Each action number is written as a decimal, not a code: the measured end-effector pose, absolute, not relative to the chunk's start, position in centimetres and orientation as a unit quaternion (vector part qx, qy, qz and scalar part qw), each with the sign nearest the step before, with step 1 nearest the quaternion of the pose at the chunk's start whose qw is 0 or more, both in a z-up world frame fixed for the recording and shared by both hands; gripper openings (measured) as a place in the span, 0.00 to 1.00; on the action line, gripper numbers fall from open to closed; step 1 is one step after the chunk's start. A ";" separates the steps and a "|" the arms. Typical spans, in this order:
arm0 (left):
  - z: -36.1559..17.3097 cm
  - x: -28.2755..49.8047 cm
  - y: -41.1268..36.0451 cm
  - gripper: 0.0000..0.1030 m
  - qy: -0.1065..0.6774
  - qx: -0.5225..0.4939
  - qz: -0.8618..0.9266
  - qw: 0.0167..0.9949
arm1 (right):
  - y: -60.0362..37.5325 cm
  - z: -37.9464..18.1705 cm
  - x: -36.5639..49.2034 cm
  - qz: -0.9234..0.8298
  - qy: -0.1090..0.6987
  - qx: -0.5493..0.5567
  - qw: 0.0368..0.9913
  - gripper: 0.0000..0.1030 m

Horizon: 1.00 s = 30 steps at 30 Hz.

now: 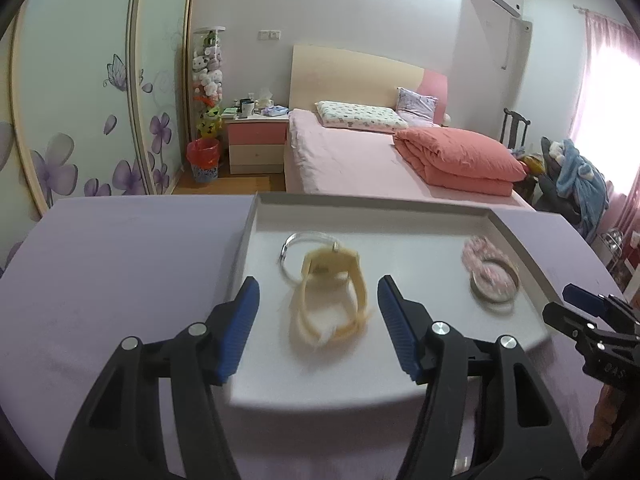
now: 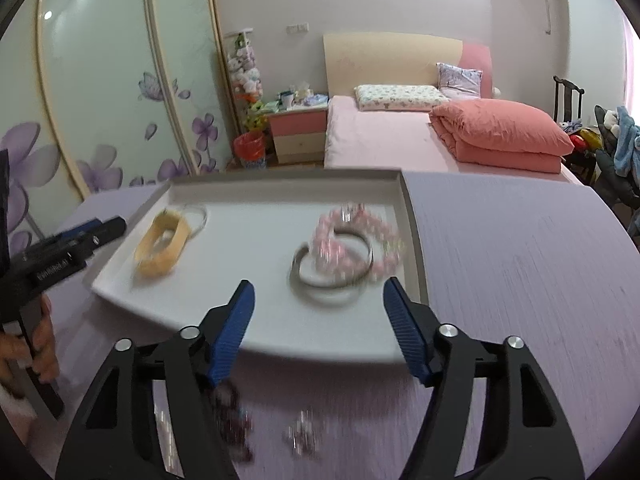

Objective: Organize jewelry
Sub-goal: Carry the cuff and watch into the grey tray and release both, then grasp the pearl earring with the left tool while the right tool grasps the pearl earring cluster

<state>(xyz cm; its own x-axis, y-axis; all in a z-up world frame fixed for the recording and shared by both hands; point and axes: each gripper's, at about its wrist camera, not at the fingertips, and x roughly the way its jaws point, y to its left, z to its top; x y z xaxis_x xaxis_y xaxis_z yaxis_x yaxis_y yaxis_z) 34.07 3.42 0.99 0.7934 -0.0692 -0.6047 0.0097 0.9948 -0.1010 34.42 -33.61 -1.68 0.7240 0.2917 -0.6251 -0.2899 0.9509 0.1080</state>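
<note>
My left gripper (image 1: 318, 316) and right gripper (image 2: 318, 316) both gape wide and empty over the white tray (image 1: 400, 216), where I see the yellow watch (image 1: 330, 296) at twelve o'clock of the left one and the pink bead bracelet (image 2: 356, 236) on a metal bangle (image 2: 332, 276) ahead of the right.

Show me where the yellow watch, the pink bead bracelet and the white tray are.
yellow watch (image 1: 330, 264): left wrist view, on its square face.
pink bead bracelet (image 2: 326, 236): right wrist view, on the beads at its left side.
white tray (image 2: 408, 200): right wrist view, on its right wall.
</note>
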 end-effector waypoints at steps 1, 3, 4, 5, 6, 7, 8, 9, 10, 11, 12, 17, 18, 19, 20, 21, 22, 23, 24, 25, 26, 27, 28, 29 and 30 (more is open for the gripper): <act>1.0 33.4 3.5 0.59 0.321 -0.046 -0.023 0.946 | -33.8 -1.9 33.8 0.158 0.341 -0.001 0.927 0.59; 0.8 31.4 4.0 0.59 0.324 -0.046 -0.029 0.944 | -34.2 -2.5 32.4 0.160 0.355 -0.007 0.921 0.56; 0.6 30.7 4.2 0.60 0.326 -0.046 -0.031 0.944 | -34.5 -2.9 31.7 0.161 0.363 -0.008 0.918 0.53; 0.5 29.8 4.4 0.60 0.328 -0.044 -0.034 0.943 | -34.6 -3.3 31.0 0.162 0.371 -0.009 0.914 0.51; 0.3 29.0 4.5 0.61 0.330 -0.042 -0.034 0.942 | -34.6 -3.5 30.6 0.162 0.377 -0.010 0.912 0.50; 0.2 28.4 4.7 0.61 0.333 -0.042 -0.035 0.941 | -34.8 -3.9 30.0 0.163 0.385 -0.012 0.909 0.50; 0.2 28.0 4.9 0.61 0.335 -0.043 -0.036 0.941 | -34.9 -4.3 29.5 0.162 0.392 -0.014 0.905 0.49; 0.1 27.5 5.0 0.61 0.337 -0.045 -0.037 0.940 | -35.0 -4.6 29.2 0.162 0.398 -0.017 0.903 0.47; 0.1 26.9 5.2 0.61 0.339 -0.048 -0.038 0.939 | -35.0 -4.8 28.9 0.163 0.404 -0.019 0.900 0.46; 0.1 26.5 5.3 0.61 0.340 -0.049 -0.039 0.938 | -34.8 -5.2 28.6 0.163 0.411 -0.023 0.897 0.45; 0.1 25.9 5.4 0.61 0.340 -0.051 -0.040 0.938 | -34.8 -5.4 28.6 0.163 0.415 -0.026 0.895 0.43; 0.1 23.8 5.5 0.62 0.340 -0.057 -0.044 0.938 | -33.5 -5.8 29.1 0.151 0.420 -0.043 0.894 0.38; 0.1 23.4 5.5 0.62 0.341 -0.057 -0.044 0.937 | -33.4 -5.8 29.2 0.150 0.420 -0.043 0.894 0.37; 0.0 23.1 5.4 0.62 0.342 -0.057 -0.045 0.937 | -33.2 -5.9 29.4 0.147 0.420 -0.046 0.894 0.37; 0.0 22.9 5.4 0.62 0.343 -0.058 -0.046 0.936 | -32.9 -5.9 29.7 0.144 0.419 -0.052 0.895 0.36; -0.1 22.7 5.3 0.62 0.345 -0.059 -0.047 0.936 | -32.8 -5.9 29.8 0.143 0.417 -0.055 0.896 0.33; -0.2 22.4 5.3 0.62 0.346 -0.058 -0.048 0.935 | -32.6 -5.9 30.0 0.143 0.416 -0.057 0.896 0.25; -0.3 22.1 5.2 0.62 0.347 -0.058 -0.049 0.935 | -32.4 -5.9 30.0 0.147 0.415 -0.058 0.896 0.18; -0.4 21.8 5.1 0.62 0.349 -0.057 -0.051 0.934 | -32.4 -5.8 29.9 0.146 0.416 -0.059 0.896 0.13; -0.4 21.7 5.0 0.62 0.351 -0.056 -0.052 0.933 | -32.4 -5.8 29.8 0.143 0.415 -0.062 0.897 0.12; -0.5 21.4 4.9 0.62 0.353 -0.056 -0.054 0.932 | -32.5 -5.8 29.6 0.140 0.413 -0.065 0.898 0.08; -0.6 21.2 4.8 0.62 0.355 -0.055 -0.057 0.931 | -32.8 -5.7 29.4 0.138 0.413 -0.064 0.898 0.08; -0.8 20.9 4.7 0.62 0.359 -0.053 -0.061 0.930 | -33.1 -5.7 29.2 0.132 0.414 -0.061 0.898 0.08; -0.9 20.6 4.6 0.62 0.361 -0.052 -0.063 0.929 | -33.5 -5.8 28.9 0.127 0.414 -0.057 0.899 0.08; -1.1 20.3 4.4 0.62 0.366 -0.048 -0.067 0.927 | -34.1 -5.8 28.7 0.123 0.415 -0.051 0.900 0.08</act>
